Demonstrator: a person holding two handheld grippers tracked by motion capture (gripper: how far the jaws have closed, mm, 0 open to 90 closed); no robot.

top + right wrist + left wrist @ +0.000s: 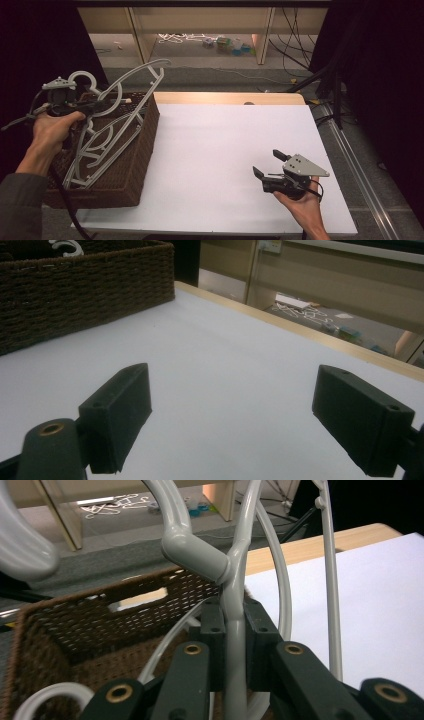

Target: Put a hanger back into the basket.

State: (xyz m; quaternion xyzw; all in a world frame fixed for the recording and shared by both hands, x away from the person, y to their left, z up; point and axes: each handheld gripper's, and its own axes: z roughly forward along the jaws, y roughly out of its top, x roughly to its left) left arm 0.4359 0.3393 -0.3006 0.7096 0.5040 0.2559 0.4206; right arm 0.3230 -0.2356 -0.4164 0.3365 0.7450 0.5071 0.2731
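Note:
A grey plastic hanger [131, 85] [197, 555] stands tilted up over the brown wicker basket [130, 165] [75, 630] at the table's left. My left gripper [97, 106] [234, 630] is shut on the hanger's neck, just below the hook; the black pads [212, 630] press on either side of the stem. Further grey hangers [95, 150] lie in the basket under it. Near the table's front right, my right gripper [270, 164] [232, 420] is held just above the white tabletop [225, 145], open with nothing between its jaws.
The basket [85, 285] takes up the table's left edge. A wooden strip [230, 97] runs along the far edge of the table. Behind it the floor holds cables [295, 55], a shelf frame and small coloured things [230, 46].

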